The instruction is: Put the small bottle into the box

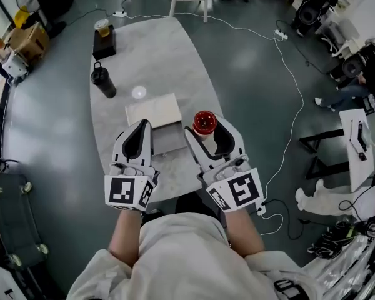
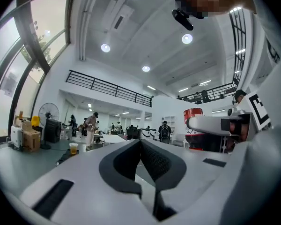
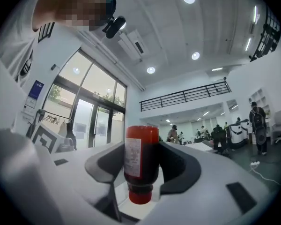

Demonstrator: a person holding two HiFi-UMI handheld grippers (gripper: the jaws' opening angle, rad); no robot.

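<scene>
A small red bottle (image 1: 204, 122) with a white label stands cap-down between the jaws of my right gripper (image 1: 207, 140), which is shut on it; in the right gripper view the bottle (image 3: 141, 159) fills the gap, its red cap lowest. My left gripper (image 1: 139, 139) is raised beside it, its jaws closed together with nothing between them (image 2: 141, 162). From the left gripper view the bottle (image 2: 193, 117) shows at the right, held in the other gripper. The pale open box (image 1: 156, 122) lies on the grey table (image 1: 150, 49), partly hidden behind both grippers.
Farther back on the table stand a black bottle (image 1: 104, 81), a small white round object (image 1: 139, 92) and a cup on a dark block (image 1: 103, 35). White cables (image 1: 287, 74) run over the floor to the right. A cardboard box (image 1: 29, 41) sits far left.
</scene>
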